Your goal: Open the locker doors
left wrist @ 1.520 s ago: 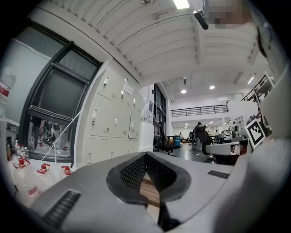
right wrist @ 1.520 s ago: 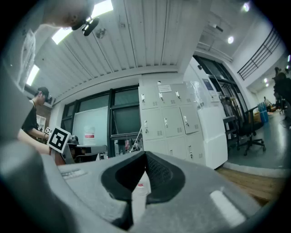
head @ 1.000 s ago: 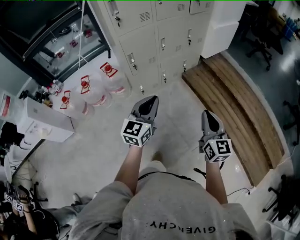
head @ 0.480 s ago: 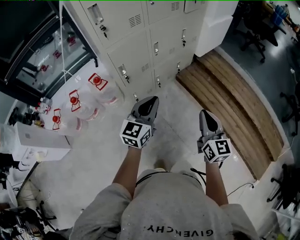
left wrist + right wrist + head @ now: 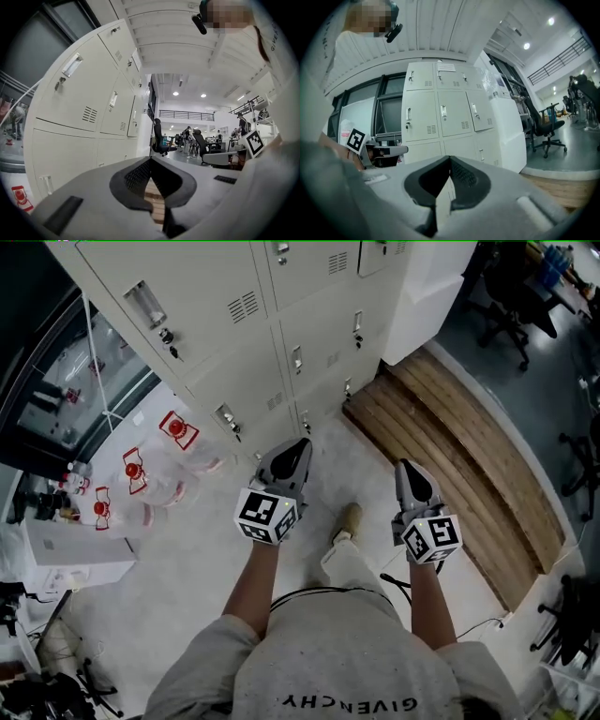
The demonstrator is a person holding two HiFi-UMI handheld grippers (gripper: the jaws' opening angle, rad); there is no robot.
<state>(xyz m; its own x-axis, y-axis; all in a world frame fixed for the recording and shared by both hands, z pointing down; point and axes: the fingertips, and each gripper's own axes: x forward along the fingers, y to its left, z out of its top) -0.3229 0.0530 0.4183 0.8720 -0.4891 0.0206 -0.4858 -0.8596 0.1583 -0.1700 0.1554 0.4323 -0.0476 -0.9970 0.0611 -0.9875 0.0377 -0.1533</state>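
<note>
A bank of cream metal lockers fills the top of the head view, with small handles and vent slots on the doors. The doors near me look closed. My left gripper is held level in front of me, pointing at the lowest lockers, shut and empty. My right gripper is beside it, a little lower, also shut with nothing in it. In the left gripper view the lockers stand to the left of the shut left gripper. In the right gripper view the lockers stand straight ahead of the shut right gripper.
Large water bottles with red caps lie on the floor left of the lockers, near a white box. A wooden platform runs along the right. A white pillar adjoins the lockers. Office chairs stand beyond.
The lockers have come closer and moved down and left in the head view as the person steps forward; a shoe now shows between the arms. Both grippers stay shut.
</note>
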